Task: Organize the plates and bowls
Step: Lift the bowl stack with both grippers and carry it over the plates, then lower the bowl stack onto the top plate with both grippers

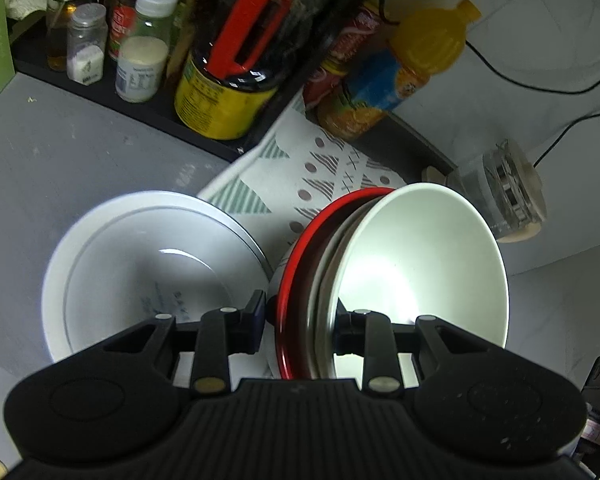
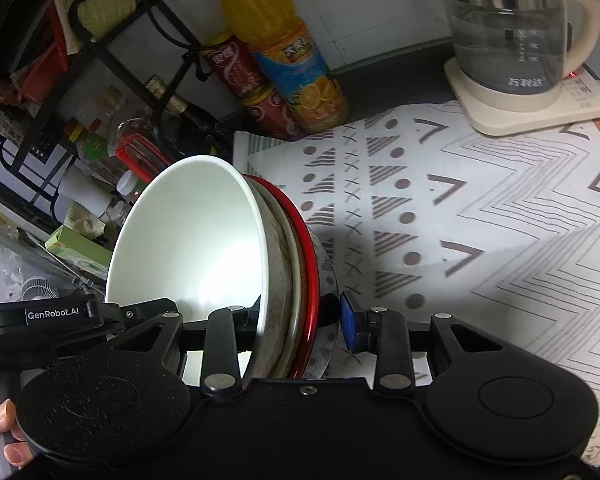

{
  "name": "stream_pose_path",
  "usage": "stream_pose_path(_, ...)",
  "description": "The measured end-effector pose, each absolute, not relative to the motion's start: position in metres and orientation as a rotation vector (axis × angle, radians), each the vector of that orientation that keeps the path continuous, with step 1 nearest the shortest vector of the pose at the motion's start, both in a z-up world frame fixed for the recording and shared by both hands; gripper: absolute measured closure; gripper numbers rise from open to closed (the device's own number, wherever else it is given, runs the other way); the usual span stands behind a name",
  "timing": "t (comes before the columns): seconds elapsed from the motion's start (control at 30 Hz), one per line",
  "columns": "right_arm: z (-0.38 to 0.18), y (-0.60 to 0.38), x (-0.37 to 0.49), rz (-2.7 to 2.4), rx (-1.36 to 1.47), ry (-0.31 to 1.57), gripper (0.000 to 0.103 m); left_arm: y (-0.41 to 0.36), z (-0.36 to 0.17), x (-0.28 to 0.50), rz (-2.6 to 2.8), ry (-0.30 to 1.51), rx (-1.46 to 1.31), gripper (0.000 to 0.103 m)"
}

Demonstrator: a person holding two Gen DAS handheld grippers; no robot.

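Observation:
A stack of nested bowls hangs tilted above the patterned mat [image 2: 480,220]: a white bowl [image 1: 420,264] [image 2: 192,240] innermost, a speckled one, then a red-rimmed bowl [image 1: 296,264] [image 2: 310,256] and a patterned outer one. My left gripper [image 1: 300,320] is shut on one side of the stack's rims, and my right gripper [image 2: 304,320] is shut on the opposite side. The left gripper's body also shows at the left edge of the right wrist view. A separate wide white bowl [image 1: 152,268] sits on the grey counter, left of the stack.
An orange juice bottle [image 2: 284,52] [image 1: 384,80] and a red bottle [image 2: 252,84] stand at the mat's far edge. A glass kettle [image 2: 508,32] sits on its base at the back right. A black rack with jars and sauce bottles [image 1: 228,80] lines the back left.

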State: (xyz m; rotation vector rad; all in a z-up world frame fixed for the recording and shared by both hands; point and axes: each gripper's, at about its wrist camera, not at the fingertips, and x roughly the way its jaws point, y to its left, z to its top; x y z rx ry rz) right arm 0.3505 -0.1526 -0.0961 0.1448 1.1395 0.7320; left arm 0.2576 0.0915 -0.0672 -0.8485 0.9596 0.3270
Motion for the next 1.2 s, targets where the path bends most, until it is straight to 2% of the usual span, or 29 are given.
stream_pose_path(0.63, -0.119, -0.08, 0.312, 0.729, 0.107, 1.208, 0.07, 0.167, -0.088, 0.218, 0.347, 0.979, -0.883, 0.074)
stream_pose_path(1.2, -0.143, -0.05, 0.286, 0.661, 0.117, 1.27, 0.07, 0.199, -0.122, 0.196, 0.317, 1.054, -0.889, 0.074)
